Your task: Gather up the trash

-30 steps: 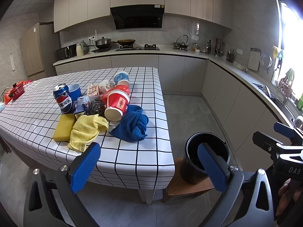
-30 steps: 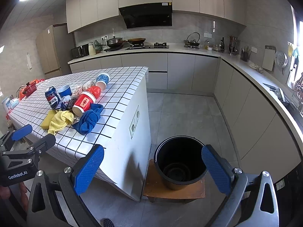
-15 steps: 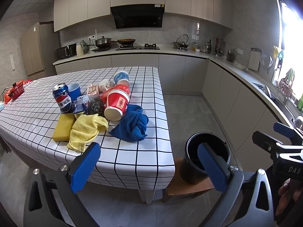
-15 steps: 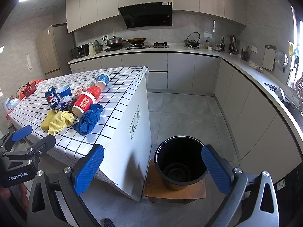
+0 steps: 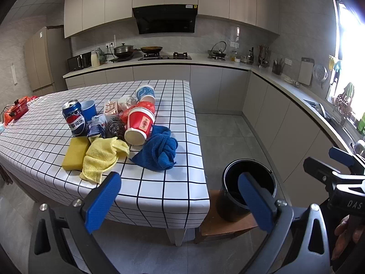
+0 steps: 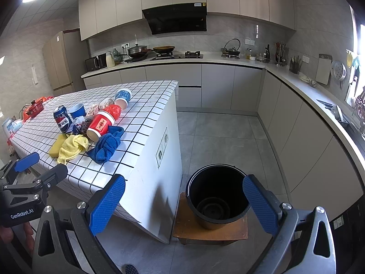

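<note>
While both grippers hang back from the table (image 5: 159, 189), nothing is gripped: the left gripper (image 5: 180, 202) has its jaws spread wide and empty, short of the near table edge, and the right gripper (image 6: 183, 202) likewise stands wide open and empty above the floor, with the bin (image 6: 216, 194) framed between its pads. Judged from this layout, the task is at its start, the approach step; no trash has reached the bin, whose interior appears to hold only a dark round shape at the bottom. From left to right, the pile comprises a can (image 5: 75, 118) standing upright, long axis vertical; a sponge (image 5: 75, 153) lying flat, near the front edge; a yellow cloth (image 5: 102, 157) touching the sponge; a scourer (image 5: 115, 126) behind the cloth; a red cup (image 5: 139, 125) on its side, long axis running front to back, mouth toward the viewer and slightly down; a blue cloth (image 5: 157, 150) just beside the cup mouth; and a blue-white cup (image 5: 146, 93) farther back, also tipped over. Wrappers lie between the cups, too small to identify. The bin sits on a low stool (image 6: 209, 230) off the right end of the table. The next move calls for advancing one gripper to the red cup, jaws aligned across its long axis, then closing on the wall.
</note>
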`<state>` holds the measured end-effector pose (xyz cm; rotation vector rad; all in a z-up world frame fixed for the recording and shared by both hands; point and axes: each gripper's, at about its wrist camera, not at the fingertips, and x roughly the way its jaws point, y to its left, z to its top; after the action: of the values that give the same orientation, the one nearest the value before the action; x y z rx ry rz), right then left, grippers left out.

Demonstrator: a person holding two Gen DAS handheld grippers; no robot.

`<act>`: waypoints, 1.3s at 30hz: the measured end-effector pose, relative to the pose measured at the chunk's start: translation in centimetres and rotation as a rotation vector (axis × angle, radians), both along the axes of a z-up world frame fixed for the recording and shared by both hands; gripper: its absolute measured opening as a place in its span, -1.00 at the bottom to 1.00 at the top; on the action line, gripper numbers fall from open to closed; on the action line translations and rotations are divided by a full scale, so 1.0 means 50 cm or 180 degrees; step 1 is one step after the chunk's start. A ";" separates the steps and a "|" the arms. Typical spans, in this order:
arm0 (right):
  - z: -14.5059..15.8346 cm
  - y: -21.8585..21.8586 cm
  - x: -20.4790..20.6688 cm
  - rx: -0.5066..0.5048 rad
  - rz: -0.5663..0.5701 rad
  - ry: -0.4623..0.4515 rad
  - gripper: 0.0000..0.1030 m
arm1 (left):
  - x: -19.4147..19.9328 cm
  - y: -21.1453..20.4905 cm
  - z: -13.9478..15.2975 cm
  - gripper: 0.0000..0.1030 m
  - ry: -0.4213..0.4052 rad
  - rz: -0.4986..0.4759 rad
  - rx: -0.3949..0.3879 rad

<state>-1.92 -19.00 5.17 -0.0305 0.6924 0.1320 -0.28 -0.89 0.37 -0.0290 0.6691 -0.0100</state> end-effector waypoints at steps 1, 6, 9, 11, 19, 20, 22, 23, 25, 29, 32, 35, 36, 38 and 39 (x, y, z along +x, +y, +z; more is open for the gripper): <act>0.000 -0.001 0.000 0.0008 -0.0003 0.0003 1.00 | 0.000 0.000 0.000 1.00 0.0000 -0.0003 0.0001; 0.001 -0.001 -0.002 0.0006 -0.0012 -0.0001 1.00 | 0.001 0.000 0.000 1.00 0.0005 -0.0003 0.0000; 0.001 0.000 -0.002 0.0000 -0.0013 0.0004 1.00 | 0.001 -0.001 0.000 1.00 0.0002 -0.0008 -0.0002; 0.001 -0.001 -0.003 0.0009 -0.0018 0.0002 1.00 | 0.001 -0.002 0.000 1.00 0.0001 -0.0007 -0.0002; -0.002 0.000 -0.003 0.0003 -0.0026 0.0004 1.00 | -0.001 -0.005 -0.001 1.00 -0.0002 0.0009 -0.0004; -0.002 0.001 -0.003 -0.0006 -0.0026 0.0004 1.00 | -0.002 -0.006 -0.001 1.00 0.0000 0.0012 -0.0005; -0.002 -0.002 -0.003 0.0003 -0.0022 0.0008 1.00 | -0.002 -0.005 -0.001 1.00 0.0000 0.0019 -0.0008; -0.003 -0.002 -0.003 0.0006 -0.0020 0.0010 1.00 | -0.002 -0.004 0.000 1.00 0.0002 0.0016 -0.0011; -0.003 -0.002 -0.002 -0.0005 -0.0013 0.0015 1.00 | -0.002 -0.005 -0.001 1.00 0.0002 0.0023 -0.0007; -0.004 0.000 0.002 -0.0004 0.0009 0.0022 1.00 | -0.001 0.003 0.000 1.00 0.0004 0.0045 -0.0014; -0.003 0.002 0.006 0.0003 0.0037 0.0020 1.00 | 0.001 0.011 0.000 1.00 0.0007 0.0083 -0.0019; -0.003 0.008 0.012 0.0009 0.0081 0.0019 1.00 | 0.003 0.020 0.001 1.00 0.0012 0.0123 -0.0019; -0.003 0.009 0.016 0.0033 0.0100 0.0023 1.00 | 0.004 0.023 0.000 1.00 0.0018 0.0140 -0.0023; -0.003 0.012 0.024 0.0061 0.0124 0.0028 1.00 | 0.005 0.031 0.000 1.00 0.0031 0.0181 -0.0023; -0.002 0.013 0.027 0.0066 0.0133 0.0028 1.00 | 0.006 0.035 -0.001 1.00 0.0036 0.0206 -0.0024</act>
<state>-0.58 -18.34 5.06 -0.0246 0.6993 0.1794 0.00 0.86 0.33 -0.0581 0.6792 0.0500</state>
